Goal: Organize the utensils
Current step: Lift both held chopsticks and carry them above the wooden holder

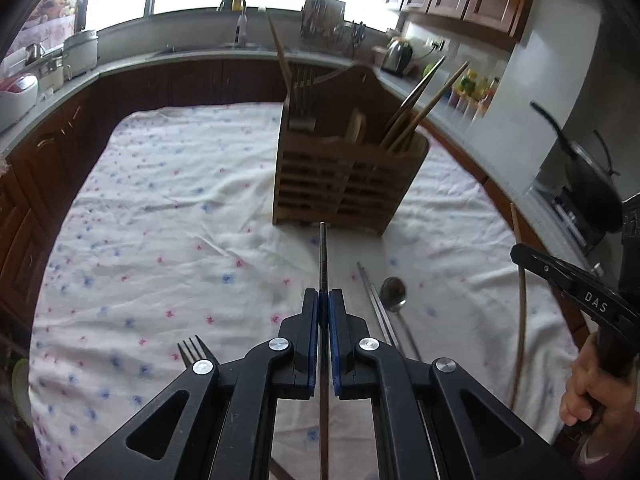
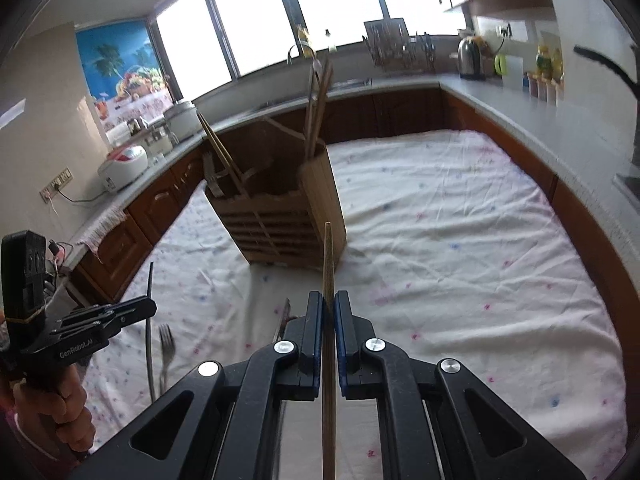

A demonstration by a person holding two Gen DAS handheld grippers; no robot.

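Note:
A wooden utensil holder [image 1: 344, 176] stands on the floral tablecloth [image 1: 168, 208], with wooden chopsticks [image 1: 416, 108] and a fork inside. My left gripper [image 1: 324, 300] is shut on a metal chopstick [image 1: 323, 256] that points at the holder. My right gripper [image 2: 328, 304] is shut on a wooden chopstick [image 2: 328, 256], also pointing at the holder [image 2: 280, 216]. A spoon [image 1: 394, 294], a metal chopstick [image 1: 374, 304] and a fork [image 1: 192, 350] lie on the cloth near my left gripper. The right gripper also shows in the left wrist view [image 1: 520, 254].
Kitchen counters [image 2: 520, 120] ring the table on three sides. A kettle [image 1: 398, 54], a knife rack [image 1: 324, 16], rice cookers [image 2: 124, 164] and a black pan [image 1: 588, 172] stand on them. The cloth [image 2: 460, 240] stretches right of the holder.

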